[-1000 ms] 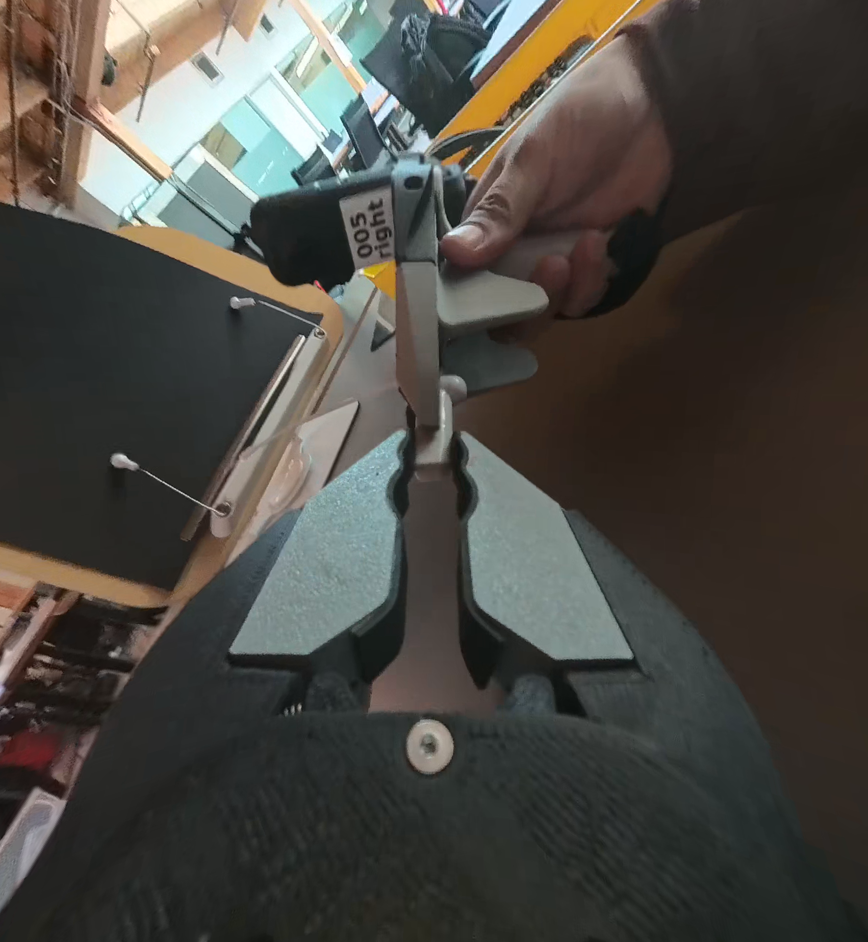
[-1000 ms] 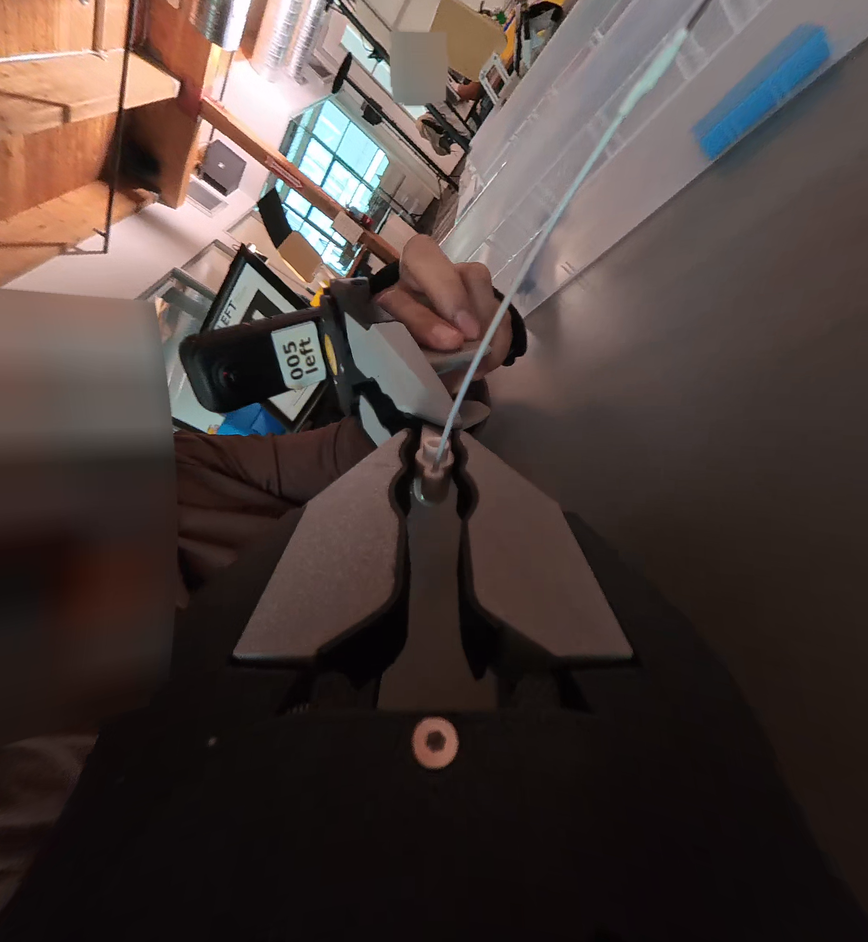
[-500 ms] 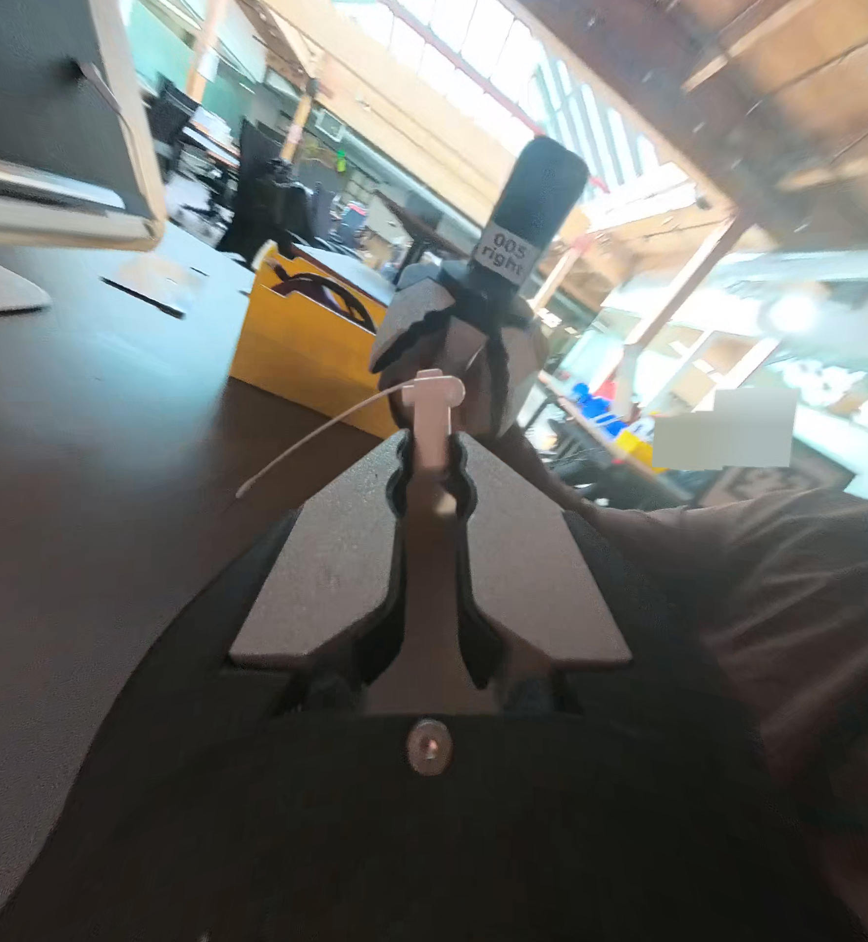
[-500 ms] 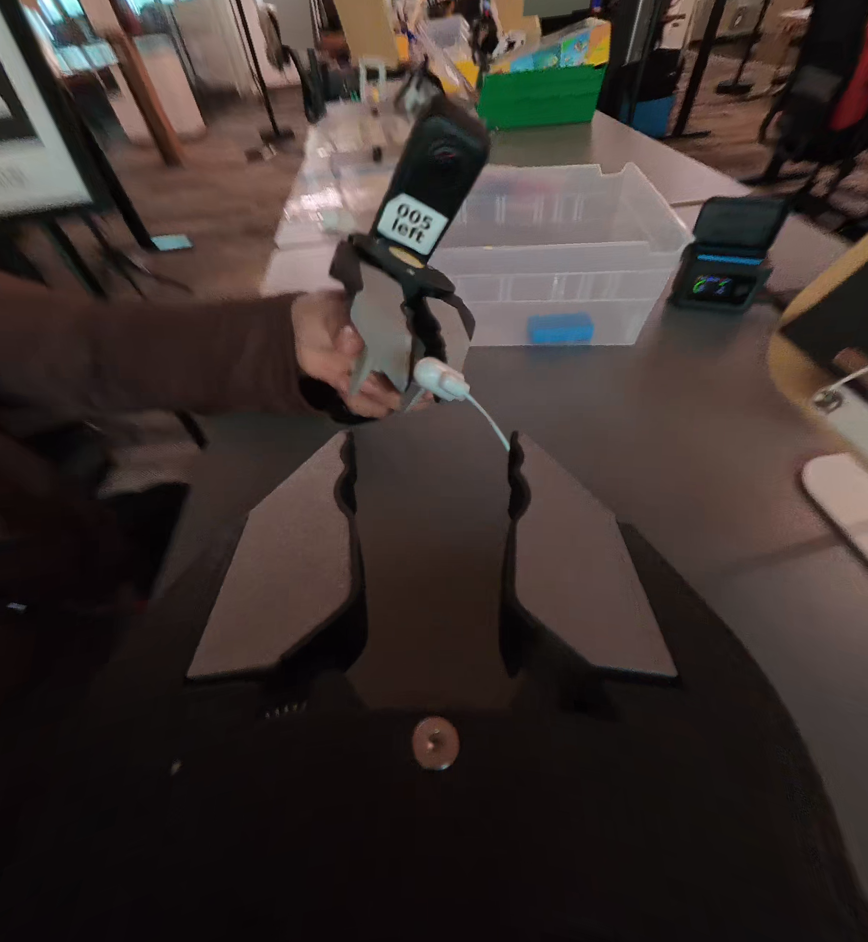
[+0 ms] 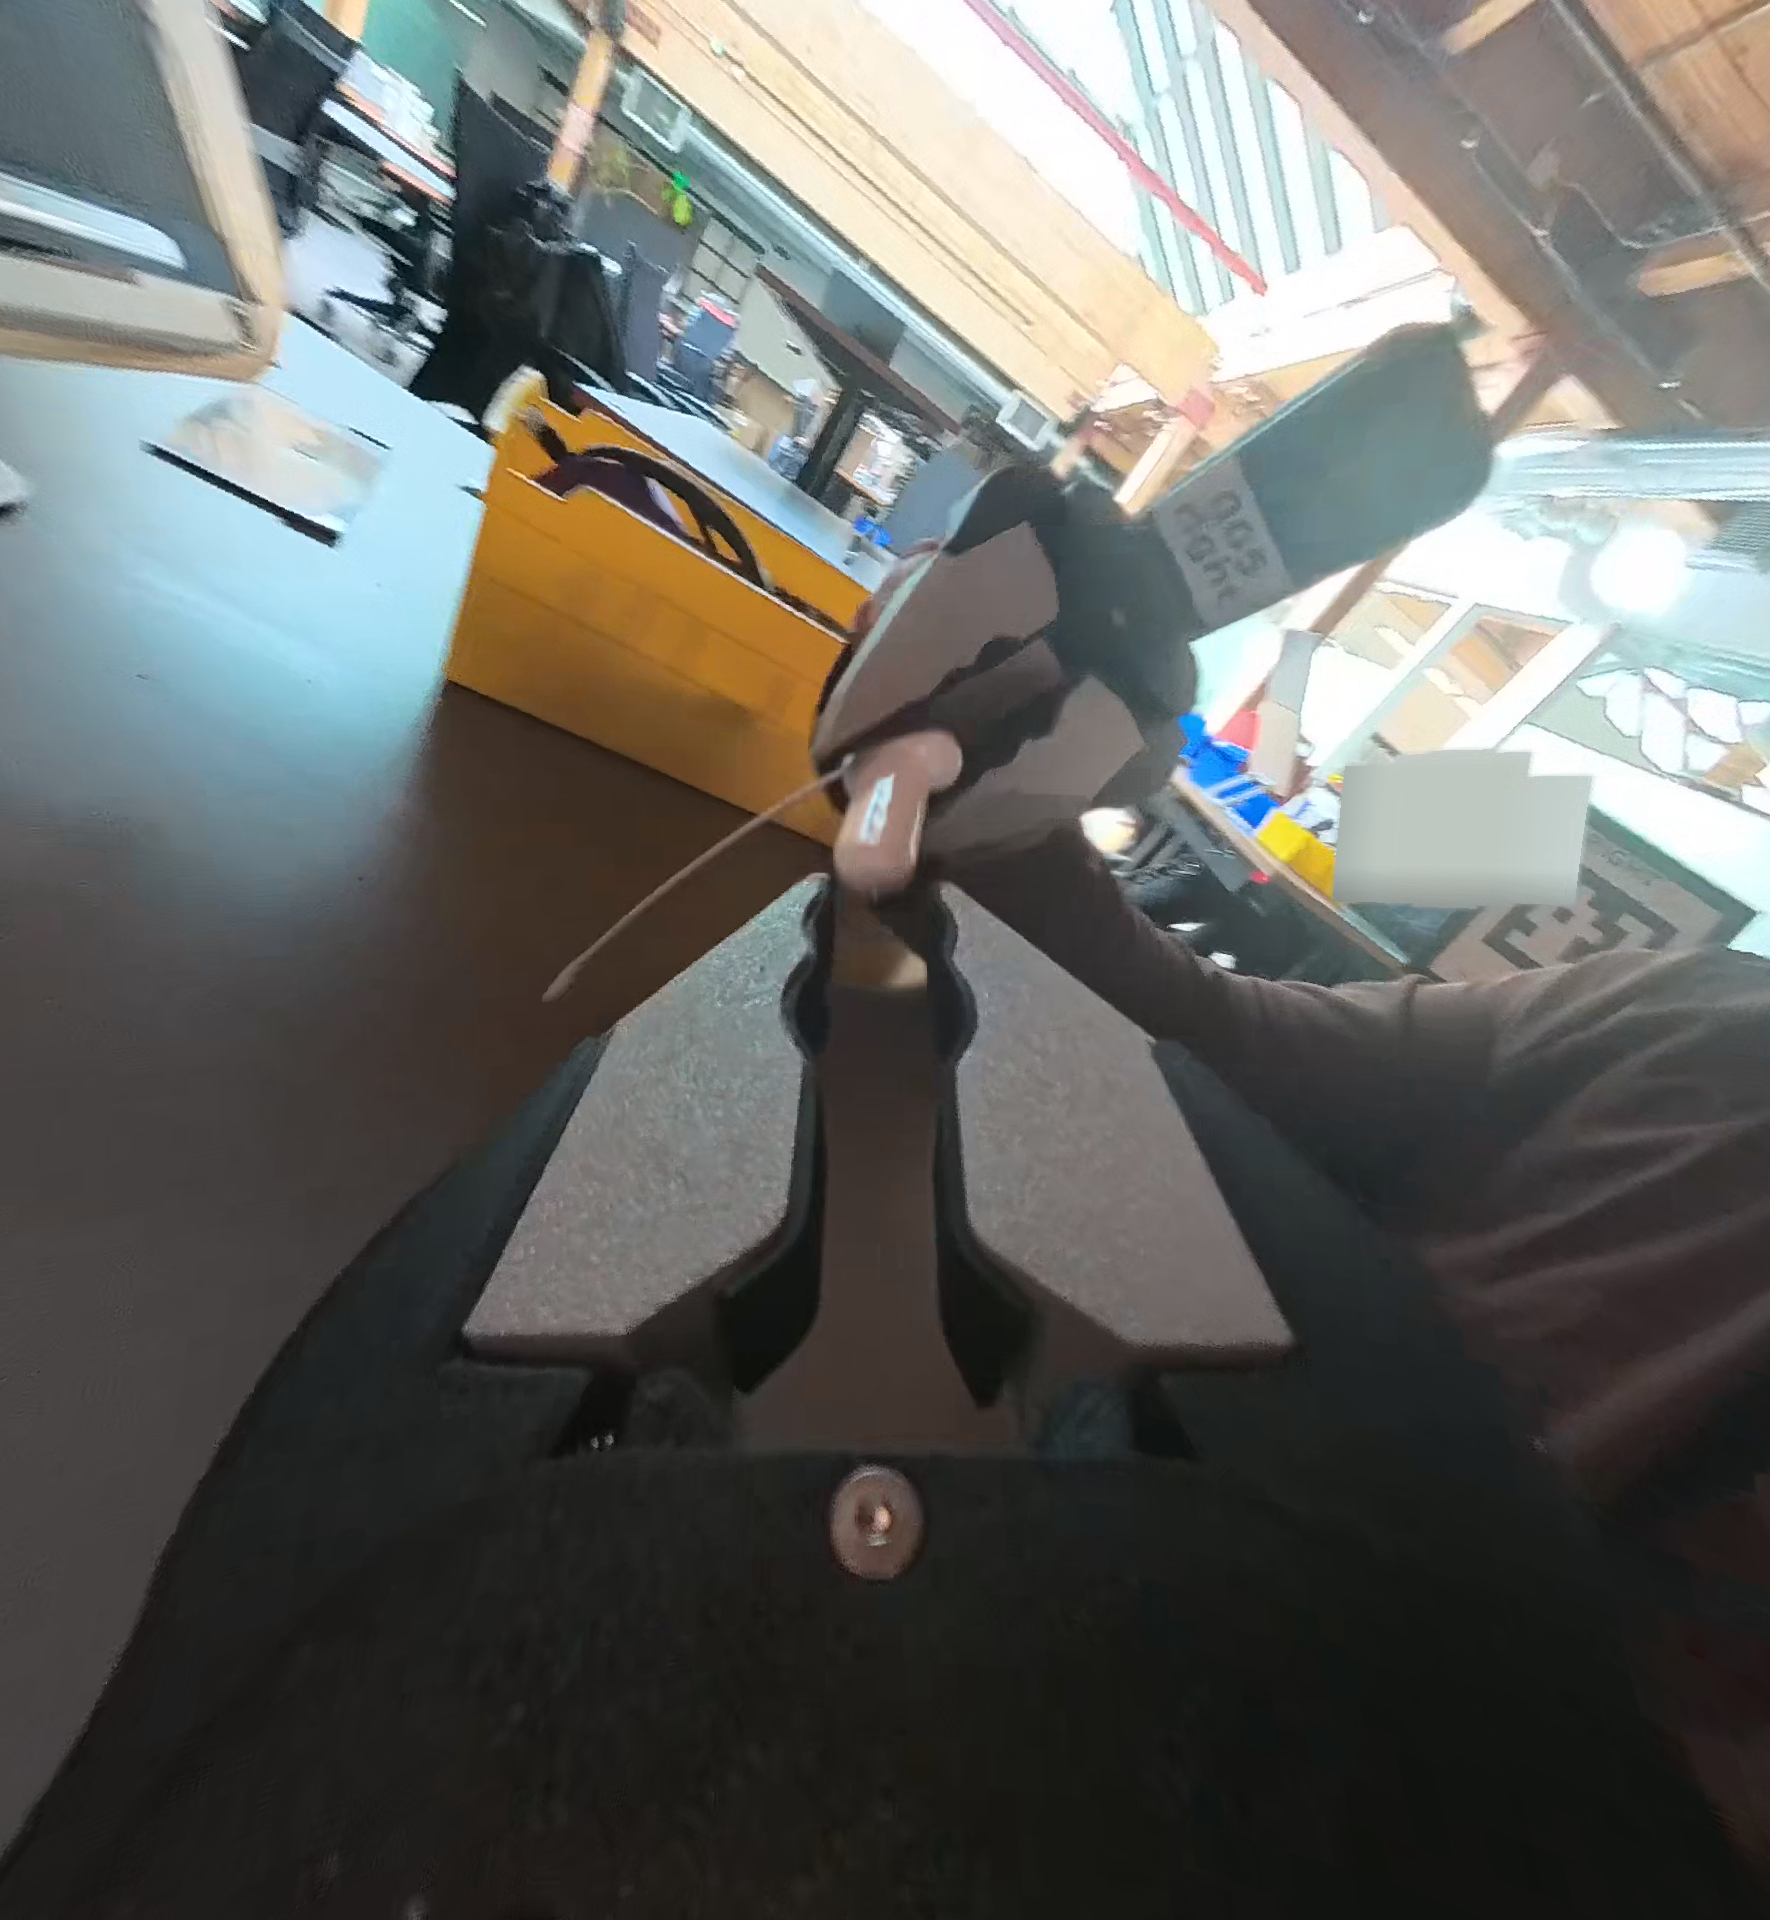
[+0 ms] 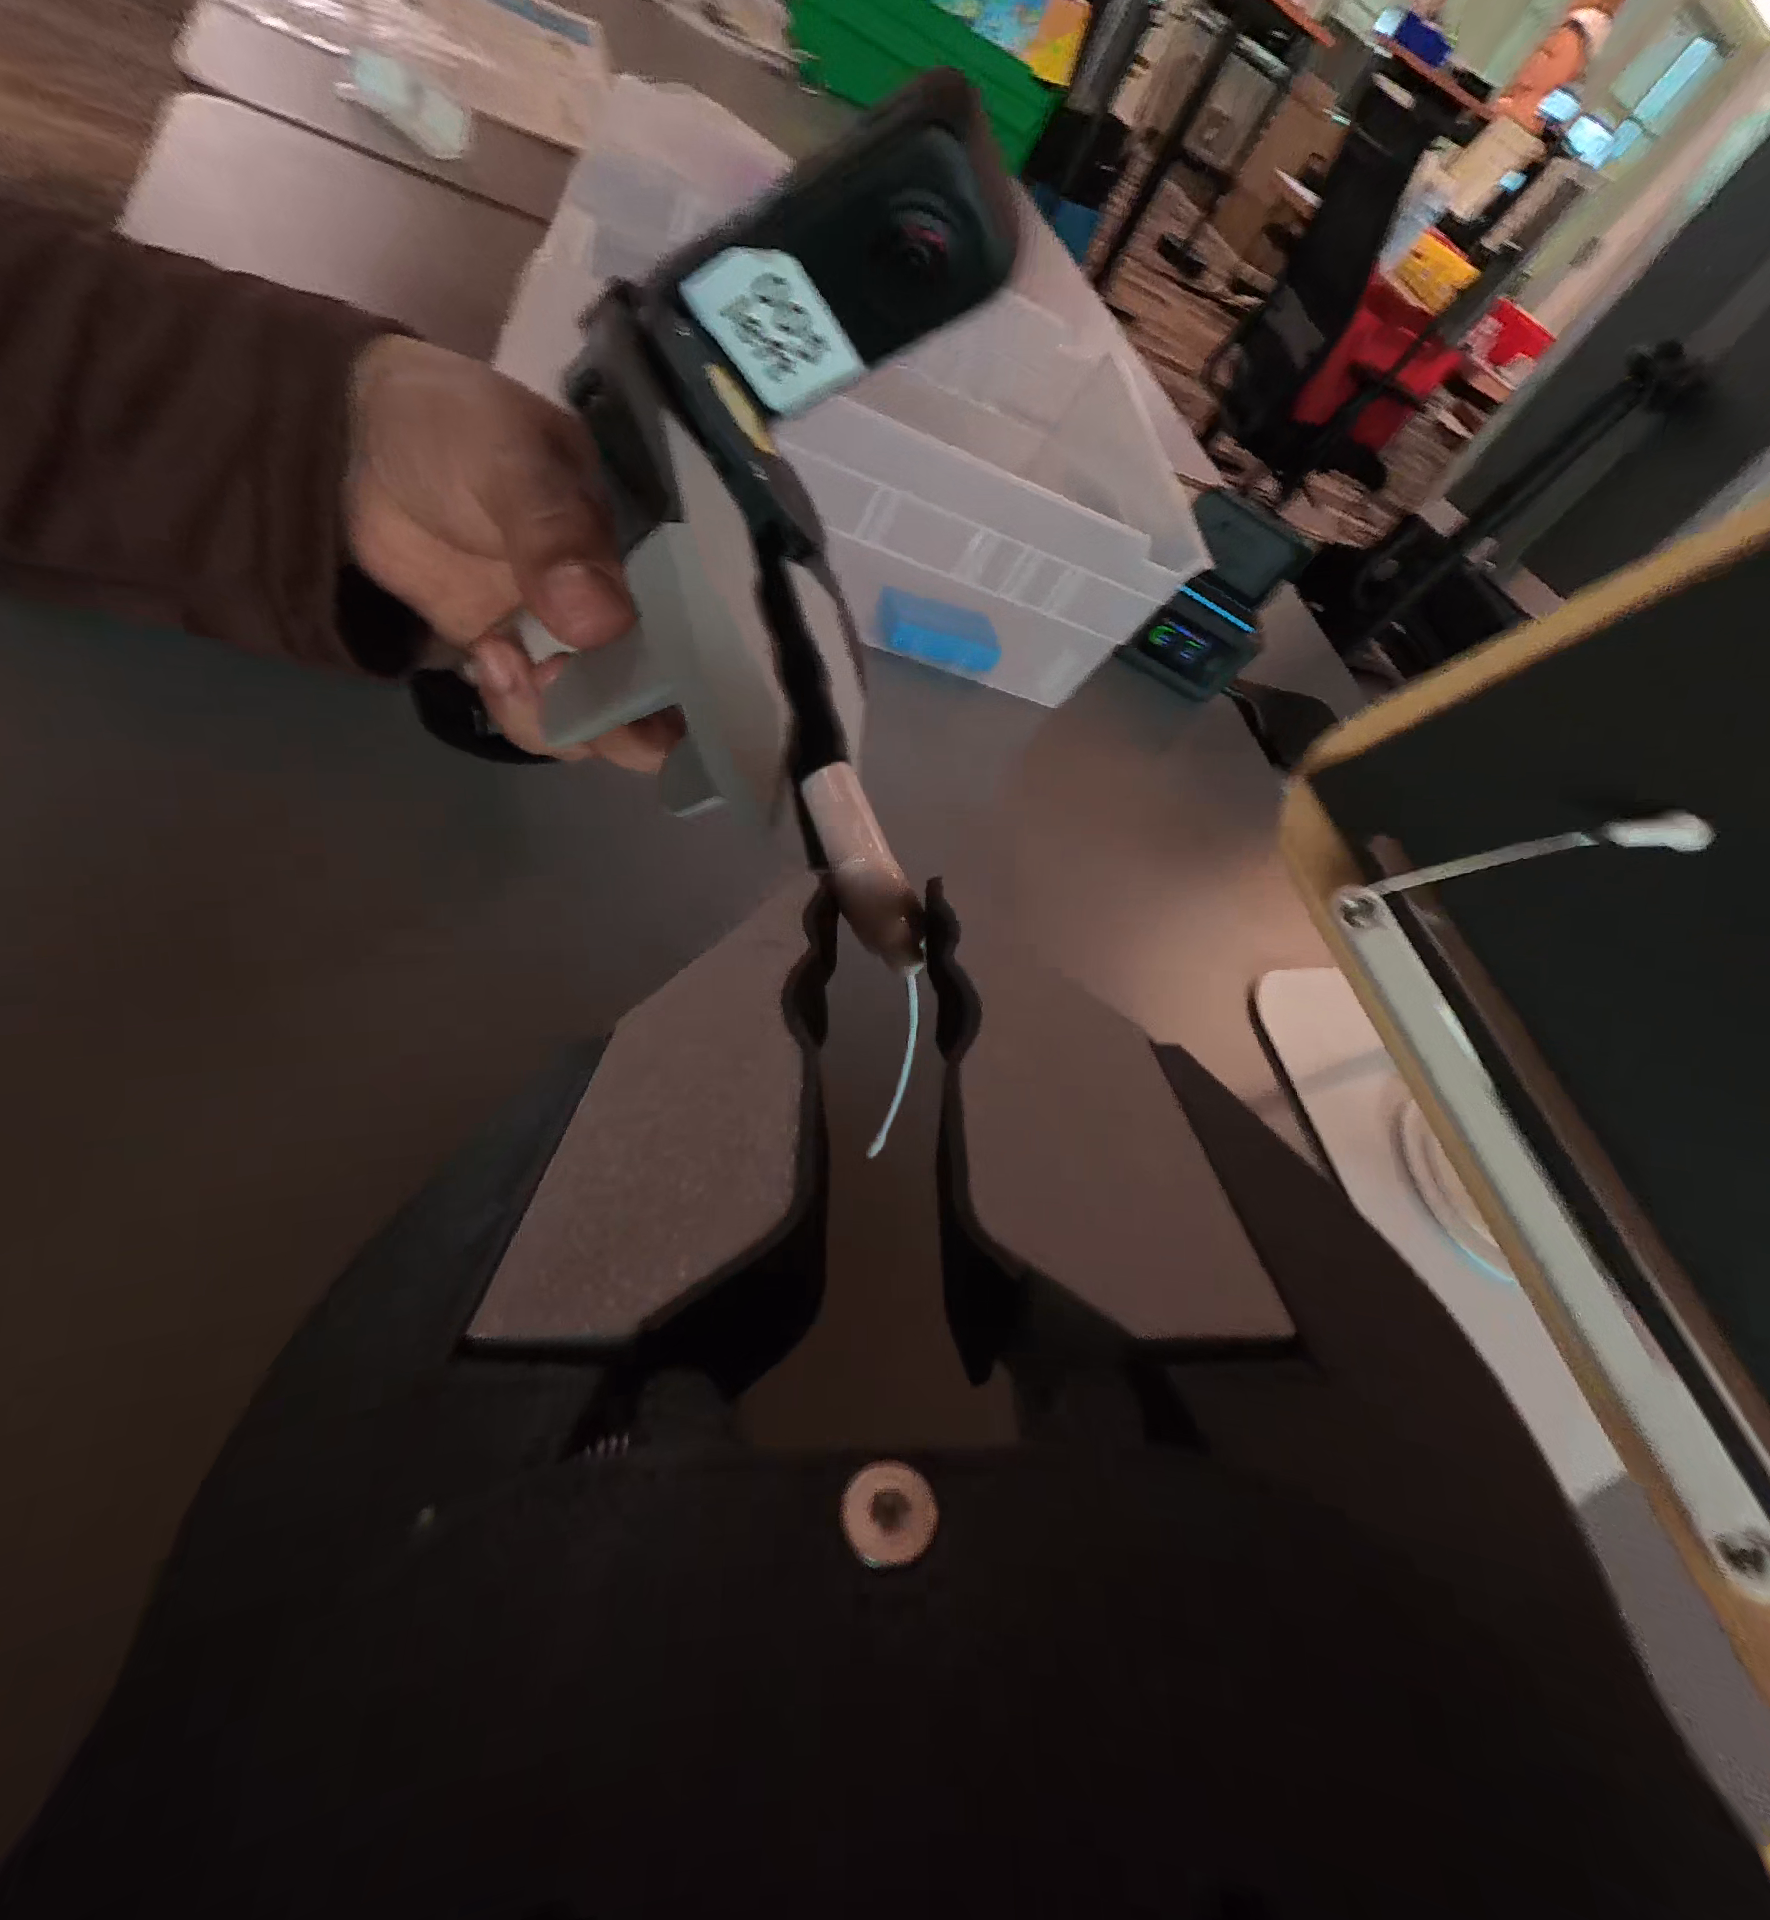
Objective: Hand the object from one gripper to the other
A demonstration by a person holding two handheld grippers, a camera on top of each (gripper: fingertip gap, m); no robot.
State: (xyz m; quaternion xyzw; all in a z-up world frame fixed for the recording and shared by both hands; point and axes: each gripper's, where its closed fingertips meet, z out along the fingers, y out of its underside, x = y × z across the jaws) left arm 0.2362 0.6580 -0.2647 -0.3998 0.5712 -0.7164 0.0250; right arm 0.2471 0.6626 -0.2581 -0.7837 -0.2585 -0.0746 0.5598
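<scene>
The object is a small pale plug [image 5: 883, 821] with a thin white cable [image 5: 683, 883]. My left gripper [image 5: 877, 940] is shut on one end of the plug, above the dark table [image 5: 185, 831]. My right gripper [image 6: 878, 920] is narrowed onto the plug's cable end [image 6: 886, 920], and the cable [image 6: 902, 1060] hangs back between its fingers. The two grippers meet tip to tip with the plug [image 6: 845, 826] between them. The right gripper also shows in the left wrist view [image 5: 964, 717], and the left gripper, held by a hand, shows in the right wrist view [image 6: 808, 821].
A yellow box [image 5: 632, 623] stands on the table beyond the grippers. A clear plastic bin [image 6: 964, 499] with a blue block [image 6: 938, 629] and a small device with a lit screen [image 6: 1193, 634] are at the back. A black board with a wooden edge [image 6: 1587, 831] stands at the right. My left and right fingertips are right by each other.
A second ago both grippers held the plug. Half a second ago the right gripper was open and apart. Now it has closed in on the plug's cable end again; both views have swung.
</scene>
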